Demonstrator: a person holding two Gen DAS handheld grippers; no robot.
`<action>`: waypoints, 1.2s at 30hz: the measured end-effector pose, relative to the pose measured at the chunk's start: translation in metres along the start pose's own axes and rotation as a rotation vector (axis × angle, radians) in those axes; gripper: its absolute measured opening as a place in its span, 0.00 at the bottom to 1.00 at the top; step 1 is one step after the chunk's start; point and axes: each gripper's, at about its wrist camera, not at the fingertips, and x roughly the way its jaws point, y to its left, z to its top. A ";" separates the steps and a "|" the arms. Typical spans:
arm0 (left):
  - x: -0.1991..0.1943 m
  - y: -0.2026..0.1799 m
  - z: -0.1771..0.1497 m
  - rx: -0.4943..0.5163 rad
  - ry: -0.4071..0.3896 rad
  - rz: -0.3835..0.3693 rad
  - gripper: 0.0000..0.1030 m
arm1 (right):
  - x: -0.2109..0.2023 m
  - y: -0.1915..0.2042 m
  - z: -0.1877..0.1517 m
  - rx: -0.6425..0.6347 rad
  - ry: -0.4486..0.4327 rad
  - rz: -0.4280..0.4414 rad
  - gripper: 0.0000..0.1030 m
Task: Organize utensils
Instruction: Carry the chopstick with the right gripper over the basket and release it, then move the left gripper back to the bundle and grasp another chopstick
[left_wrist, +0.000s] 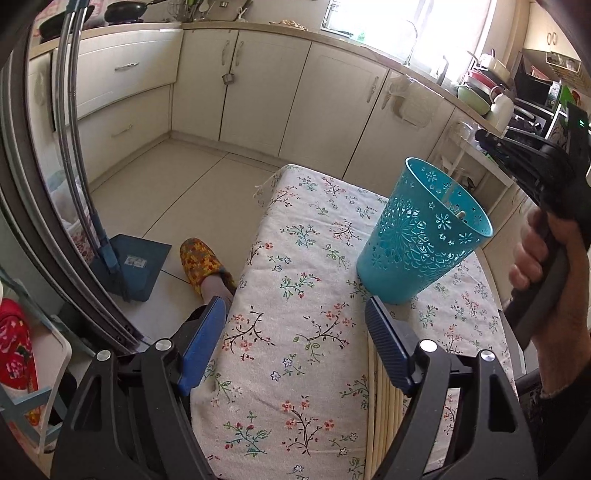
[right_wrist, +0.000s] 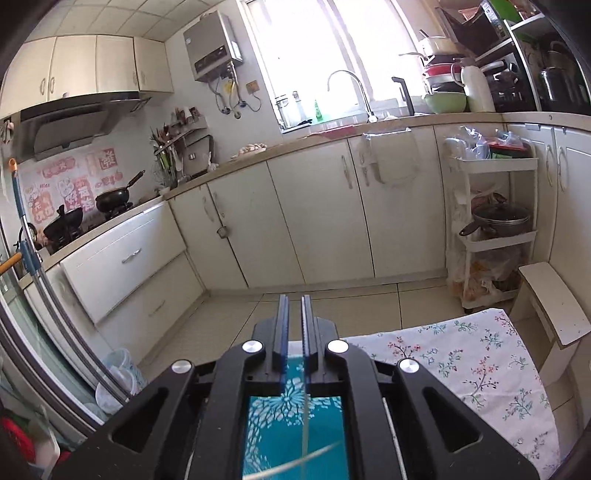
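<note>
A teal perforated utensil cup (left_wrist: 421, 236) stands on the floral tablecloth (left_wrist: 295, 332), with a thin pale stick inside it. My left gripper (left_wrist: 295, 332) is open and empty, low over the cloth just in front of the cup. A bamboo mat (left_wrist: 384, 413) lies under its right finger. My right gripper (right_wrist: 294, 332) hovers above the cup (right_wrist: 291, 432), its fingers nearly closed on a thin pale stick (right_wrist: 305, 424) that hangs down into the cup. In the left wrist view the right gripper's body (left_wrist: 543, 173) shows at the right, held by a hand.
The table's left edge (left_wrist: 229, 306) drops to the tiled floor, where a slippered foot (left_wrist: 203, 266) and a blue dustpan (left_wrist: 133, 266) sit. Kitchen cabinets (right_wrist: 295, 221) run along the back. A white shelf cart (right_wrist: 491, 229) and a stool (right_wrist: 554, 302) stand at the right.
</note>
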 end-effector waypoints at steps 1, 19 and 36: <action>-0.002 0.000 0.000 -0.001 -0.002 0.002 0.73 | -0.008 -0.001 0.000 0.008 -0.007 0.002 0.14; -0.027 0.007 -0.010 -0.027 -0.026 -0.001 0.80 | -0.095 -0.022 -0.184 0.094 0.406 -0.094 0.25; -0.027 0.019 -0.022 -0.040 0.019 -0.001 0.81 | -0.024 0.012 -0.202 -0.026 0.513 -0.143 0.17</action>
